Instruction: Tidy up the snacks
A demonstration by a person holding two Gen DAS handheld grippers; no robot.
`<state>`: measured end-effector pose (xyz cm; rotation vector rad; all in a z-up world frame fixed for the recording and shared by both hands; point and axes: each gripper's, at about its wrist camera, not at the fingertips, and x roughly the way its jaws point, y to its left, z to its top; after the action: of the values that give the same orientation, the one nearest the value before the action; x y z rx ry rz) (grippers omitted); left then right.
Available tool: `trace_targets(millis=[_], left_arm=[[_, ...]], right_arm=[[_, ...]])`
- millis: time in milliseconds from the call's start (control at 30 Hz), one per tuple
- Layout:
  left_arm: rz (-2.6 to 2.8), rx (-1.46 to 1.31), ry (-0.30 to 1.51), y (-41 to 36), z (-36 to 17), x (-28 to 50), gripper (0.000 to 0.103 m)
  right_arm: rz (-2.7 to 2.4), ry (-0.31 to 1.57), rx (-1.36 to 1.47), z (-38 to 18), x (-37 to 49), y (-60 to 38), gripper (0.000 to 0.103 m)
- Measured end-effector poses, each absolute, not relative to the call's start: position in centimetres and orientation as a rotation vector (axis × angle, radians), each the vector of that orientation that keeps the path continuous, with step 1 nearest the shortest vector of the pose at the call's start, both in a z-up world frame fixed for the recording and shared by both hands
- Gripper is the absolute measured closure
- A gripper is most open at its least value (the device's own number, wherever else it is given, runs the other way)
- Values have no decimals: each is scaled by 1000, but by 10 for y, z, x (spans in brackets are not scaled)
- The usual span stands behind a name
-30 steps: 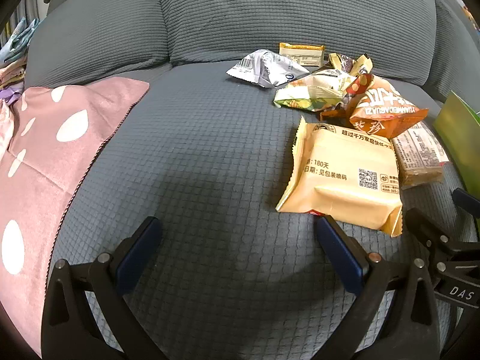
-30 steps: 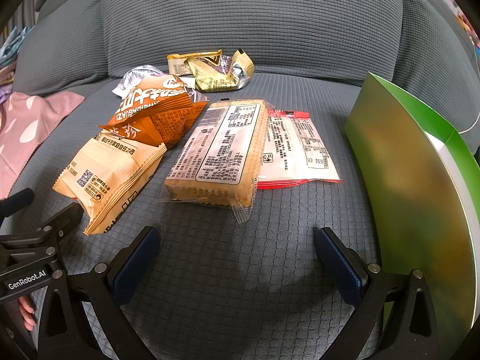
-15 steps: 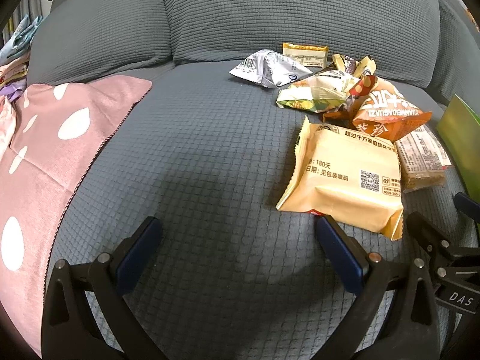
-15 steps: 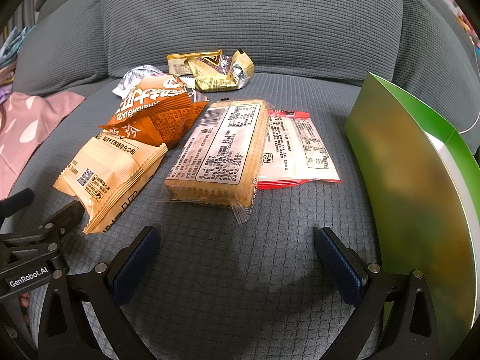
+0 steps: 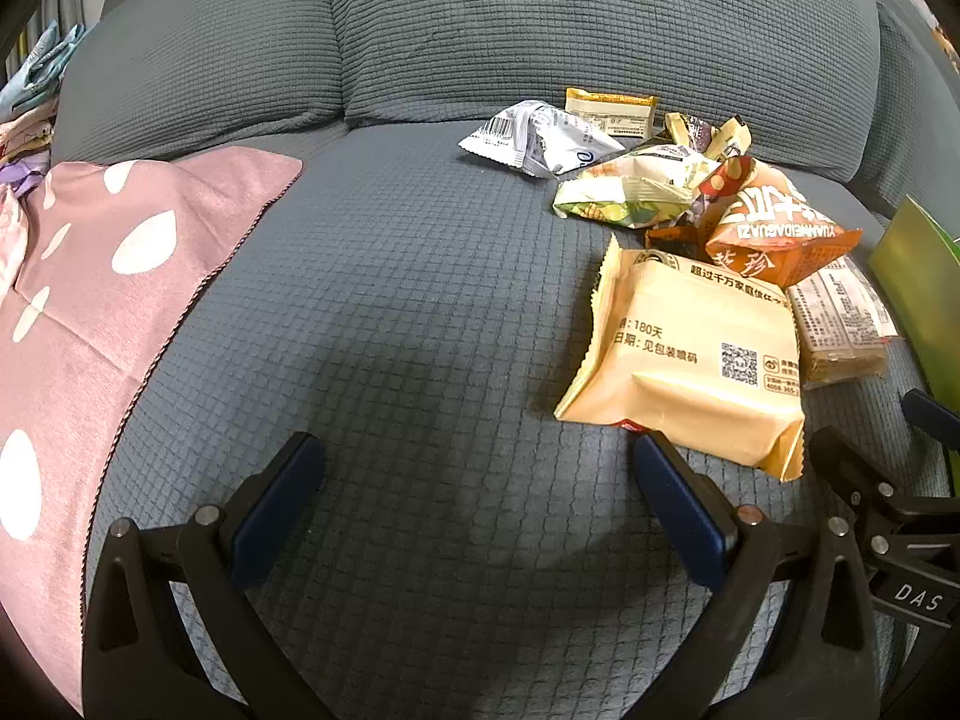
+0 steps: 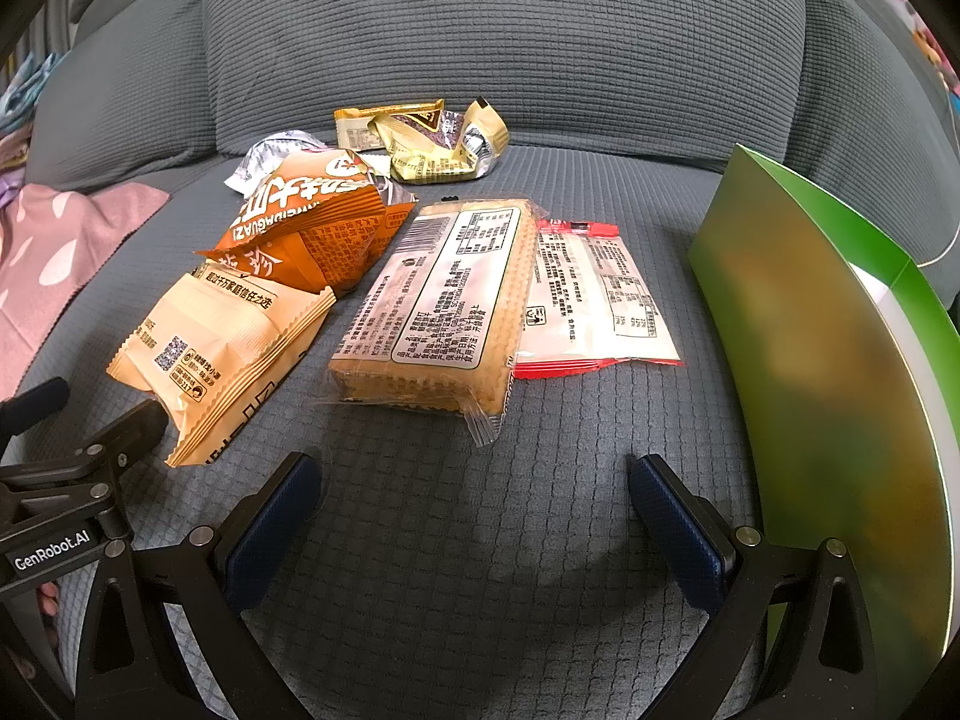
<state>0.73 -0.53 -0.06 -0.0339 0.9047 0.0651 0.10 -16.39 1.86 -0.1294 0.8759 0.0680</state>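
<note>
Near the middle of the right wrist frame lies the cracker pack (image 6: 438,312) flat on the sofa seat (image 6: 540,510), both the right gripper (image 6: 474,516) and the left gripper (image 5: 474,516) stand spread and empty, so I would approach it low and pinch its near end.

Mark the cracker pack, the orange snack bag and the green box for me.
cracker pack (image 6: 447,300), right wrist view, on the printed label across its top face.
orange snack bag (image 6: 312,222), right wrist view, on the creased front panel.
green box (image 6: 810,360), right wrist view, on its broad side wall.
</note>
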Motion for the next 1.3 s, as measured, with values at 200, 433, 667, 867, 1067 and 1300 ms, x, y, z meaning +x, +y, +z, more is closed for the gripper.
trace_targets(millis=[200, 433, 667, 867, 1067, 1300], left_arm=[[66, -36, 903, -6, -1, 7, 0], [66, -36, 904, -5, -1, 7, 0], [67, -37, 906, -5, -1, 7, 0], [70, -32, 910, -6, 0, 8, 0], [64, -45, 922, -5, 1, 9, 0], [19, -31, 1081, -1, 6, 24, 0]], right_arm=[[68, 876, -129, 19, 1, -164, 0], [69, 875, -128, 18, 1, -164, 0], [69, 876, -129, 19, 1, -164, 0], [65, 878, -134, 19, 1, -163, 0], [26, 885, -119, 18, 7, -160, 0], [22, 915, -99, 21, 11, -162, 0]])
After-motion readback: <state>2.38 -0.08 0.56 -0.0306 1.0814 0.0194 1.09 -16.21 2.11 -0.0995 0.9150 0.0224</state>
